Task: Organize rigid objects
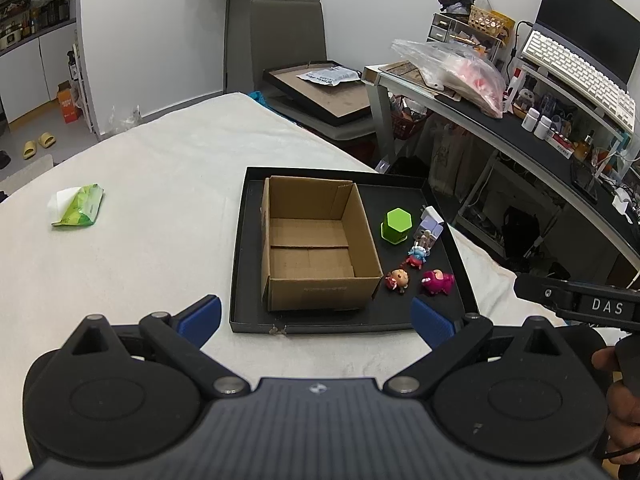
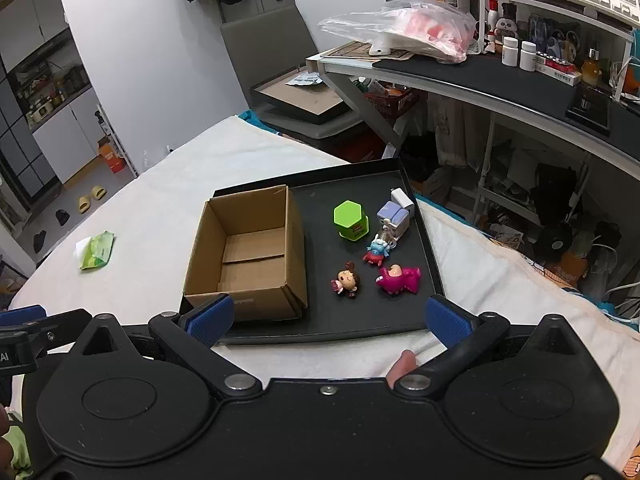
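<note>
Box (image 2: 248, 252) holds nothing | tray (image 2: 360, 320) holds box, five toys | both grippers (image 1: 316, 316) (image 2: 328, 320) spread apart

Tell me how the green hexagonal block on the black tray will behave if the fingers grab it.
The green hexagonal block looks like rigid plastic, so it probably won't deform. Its flat opposite faces should give the fingers a steady hold, though the smooth surface may slip a little. Standing upright on a slightly flared base on the black tray, it seems unlikely to roll, but a sideways nudge could tip it.
</note>
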`<state>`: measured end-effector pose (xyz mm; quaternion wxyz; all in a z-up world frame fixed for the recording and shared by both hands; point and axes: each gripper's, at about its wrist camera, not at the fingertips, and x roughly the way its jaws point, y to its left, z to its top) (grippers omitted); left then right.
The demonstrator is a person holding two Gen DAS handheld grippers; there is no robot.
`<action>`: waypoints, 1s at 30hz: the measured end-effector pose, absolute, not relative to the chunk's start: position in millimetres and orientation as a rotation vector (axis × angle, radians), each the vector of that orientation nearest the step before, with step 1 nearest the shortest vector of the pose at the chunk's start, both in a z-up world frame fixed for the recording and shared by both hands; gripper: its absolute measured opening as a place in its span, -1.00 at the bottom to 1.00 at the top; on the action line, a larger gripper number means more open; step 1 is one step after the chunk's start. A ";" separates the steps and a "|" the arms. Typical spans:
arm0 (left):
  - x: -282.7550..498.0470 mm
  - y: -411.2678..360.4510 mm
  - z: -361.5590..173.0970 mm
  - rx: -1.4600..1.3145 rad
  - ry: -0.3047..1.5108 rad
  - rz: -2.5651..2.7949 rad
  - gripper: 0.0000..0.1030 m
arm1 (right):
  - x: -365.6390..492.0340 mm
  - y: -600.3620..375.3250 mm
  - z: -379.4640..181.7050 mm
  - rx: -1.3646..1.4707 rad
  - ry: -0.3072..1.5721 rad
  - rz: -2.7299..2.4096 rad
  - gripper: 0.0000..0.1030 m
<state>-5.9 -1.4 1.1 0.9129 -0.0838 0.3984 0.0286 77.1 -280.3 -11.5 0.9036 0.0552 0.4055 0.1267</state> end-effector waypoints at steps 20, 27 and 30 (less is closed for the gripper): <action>-6.8 -1.9 2.0 -0.181 0.819 0.056 0.94 | 74.8 -275.8 -8.9 0.092 0.825 0.262 1.00; -6.7 -3.0 2.7 -0.177 0.822 0.060 0.94 | 73.9 -275.0 -8.8 0.088 0.822 0.265 1.00; -6.7 -2.7 3.6 -0.187 0.821 0.047 0.94 | 74.5 -274.9 -8.6 0.086 0.823 0.263 1.00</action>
